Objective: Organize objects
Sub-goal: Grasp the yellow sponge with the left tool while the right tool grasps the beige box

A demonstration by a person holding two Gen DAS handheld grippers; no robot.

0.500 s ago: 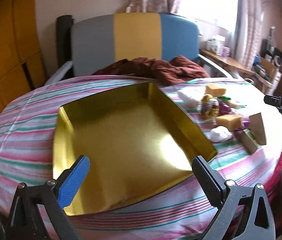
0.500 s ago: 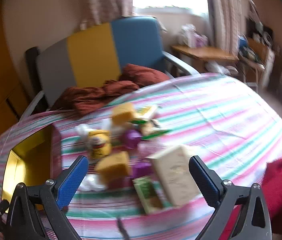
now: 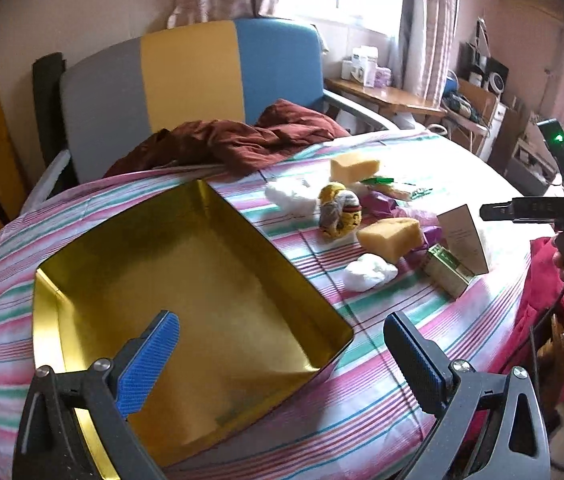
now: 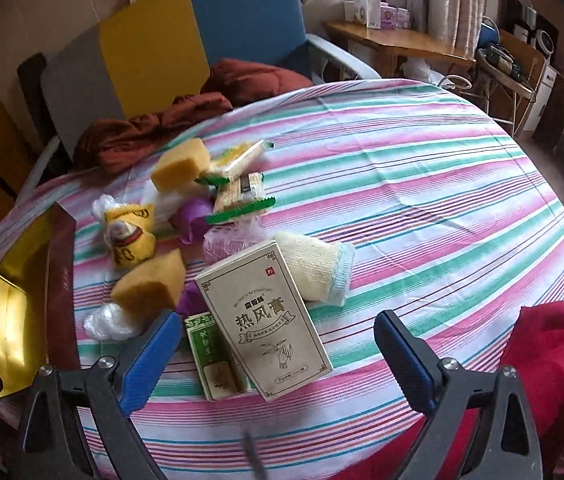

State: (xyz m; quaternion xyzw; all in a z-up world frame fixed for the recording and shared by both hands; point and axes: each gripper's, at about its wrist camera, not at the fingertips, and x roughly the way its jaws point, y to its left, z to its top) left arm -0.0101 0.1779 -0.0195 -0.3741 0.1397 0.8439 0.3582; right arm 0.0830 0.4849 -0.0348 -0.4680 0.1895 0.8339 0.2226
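A lived-in home room: a round table under a striped cloth (image 4: 422, 168) stands before a grey, yellow and blue armchair (image 3: 190, 80); curtains (image 3: 426, 20) frame a bright window; a wooden side table (image 4: 394, 40) holds small boxes.

A round table under a striped cloth (image 4: 422, 184) carried a gold tin (image 3: 186, 300) at its left side and a maroon cloth (image 3: 234, 144) at the far edge. Beside the tin lay two yellow sponges (image 4: 150, 284), a beige box (image 4: 266, 320), a green box (image 4: 214, 360), a woven mitt (image 4: 314, 268), snack packets (image 4: 238, 188), and what seemed to be white plastic wads (image 3: 368, 270).
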